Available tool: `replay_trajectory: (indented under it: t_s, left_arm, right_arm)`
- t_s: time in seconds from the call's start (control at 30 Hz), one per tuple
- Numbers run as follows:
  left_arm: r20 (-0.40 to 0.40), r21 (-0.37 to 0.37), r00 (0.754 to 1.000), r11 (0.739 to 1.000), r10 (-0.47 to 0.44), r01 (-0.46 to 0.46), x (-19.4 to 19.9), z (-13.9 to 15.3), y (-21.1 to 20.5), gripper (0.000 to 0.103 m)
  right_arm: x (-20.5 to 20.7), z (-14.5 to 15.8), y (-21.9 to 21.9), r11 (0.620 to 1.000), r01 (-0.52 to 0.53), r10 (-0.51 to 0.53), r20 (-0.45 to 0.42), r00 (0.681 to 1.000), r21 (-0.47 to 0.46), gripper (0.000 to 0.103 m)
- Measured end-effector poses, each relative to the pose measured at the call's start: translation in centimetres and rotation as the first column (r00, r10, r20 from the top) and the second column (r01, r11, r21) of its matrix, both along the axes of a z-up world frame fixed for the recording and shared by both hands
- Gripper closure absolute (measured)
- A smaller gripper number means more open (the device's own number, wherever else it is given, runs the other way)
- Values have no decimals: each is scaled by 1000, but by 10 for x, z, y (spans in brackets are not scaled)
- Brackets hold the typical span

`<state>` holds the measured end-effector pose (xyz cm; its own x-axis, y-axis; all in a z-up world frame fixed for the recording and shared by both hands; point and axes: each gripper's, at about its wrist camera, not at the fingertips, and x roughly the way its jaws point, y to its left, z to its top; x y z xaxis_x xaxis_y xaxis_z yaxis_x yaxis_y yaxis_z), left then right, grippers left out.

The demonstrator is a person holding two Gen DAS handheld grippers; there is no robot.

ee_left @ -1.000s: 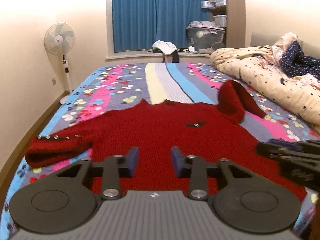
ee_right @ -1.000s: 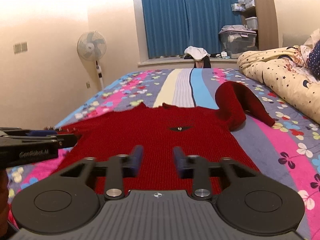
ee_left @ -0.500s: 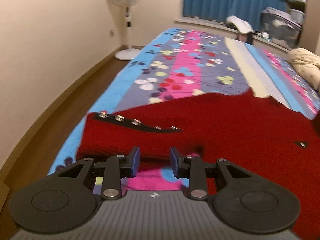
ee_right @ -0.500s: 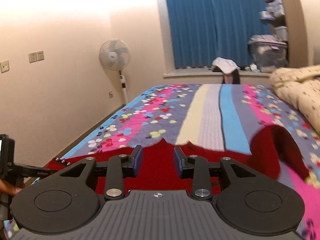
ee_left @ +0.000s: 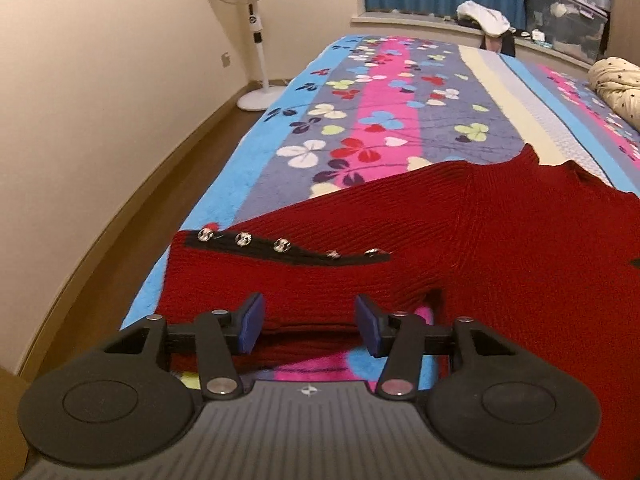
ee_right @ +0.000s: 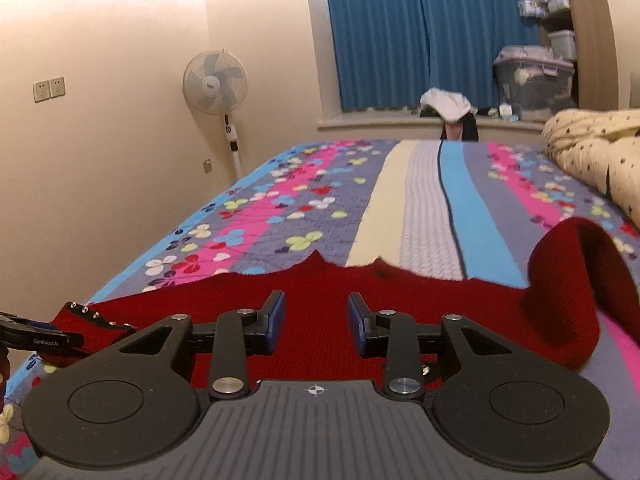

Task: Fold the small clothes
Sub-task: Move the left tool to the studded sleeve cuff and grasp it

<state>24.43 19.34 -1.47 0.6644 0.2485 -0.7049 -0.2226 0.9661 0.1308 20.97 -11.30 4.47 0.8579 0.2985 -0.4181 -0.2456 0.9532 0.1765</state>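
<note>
Left hand-held gripper (ee_left: 308, 322) in the left wrist view: jaws wide apart, nothing held. Red sweater (ee_left: 500, 248) lies flat on the bed (ee_left: 360, 92), body off to the right of frame. Its left sleeve (ee_left: 280, 276) is dead ahead and just under the blue pads (ee_left: 250, 322); sleeve long axis runs crosswise to the jaws, cuff end at left near the bed edge, shoulder at right. A black placket with metal studs (ee_left: 280, 246) runs along the sleeve's far side. Near sleeve edge sits between the pads, so my read is a slight push forward and close gets the sleeve; can't tell if the pads already touch the knit. Fan (ee_left: 250, 8) and wall beyond, not in the way

Right wrist view: right hand-held gripper (ee_right: 316, 326) also open, moderate gap, empty. It sits low over the sweater body, pointing at the neckline (ee_right: 348, 266). Right sleeve (ee_right: 568, 280) is to the right of this gripper, bunched up in a raised hump rather than flat. Left hand-held gripper shows at far left by the studded cuff

Judgement: left hand is the nearer one to the left sleeve, so the fold starts there, sleeve carried right across the body. Right sleeve needs flattening first, and the right hand is closer for that
</note>
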Motion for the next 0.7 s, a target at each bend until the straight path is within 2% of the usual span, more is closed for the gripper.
replay_trajectory:
  t_s: [0.1, 0.33, 0.47, 0.57, 0.63, 0.67, 0.7]
  left_arm:
    - [-3, -10, 1000, 1000, -21, 21, 5, -4, -3, 36]
    - [-22, -48, 998, 997, -62, 61, 21, -14, -15, 36]
    - [-53, -32, 996, 997, -70, 68, 30, -21, -21, 38]
    - [-103, -22, 993, 998, -63, 61, 37, -30, -18, 59]
    - [-98, -69, 993, 996, -64, 57, 38, -30, -14, 76]
    - [-89, -97, 994, 993, -68, 60, 38, -27, -13, 92]
    - [-79, -115, 995, 992, -63, 54, 37, -23, -12, 97]
  right_arm:
    - [7, -9, 5, 1000, -12, 13, -23, 1000, 2, 67]
    - [14, -16, 19, 999, -38, 38, -39, 999, -10, 67]
    - [17, -20, 25, 999, -46, 45, -51, 998, -20, 67]
    - [19, -22, 28, 998, -53, 52, -59, 997, -22, 67]
    - [19, -22, 29, 998, -59, 58, -58, 997, -23, 67]
    - [19, -22, 30, 998, -62, 61, -57, 997, -24, 67]
    - [19, -22, 30, 998, -65, 63, -56, 996, -25, 67]
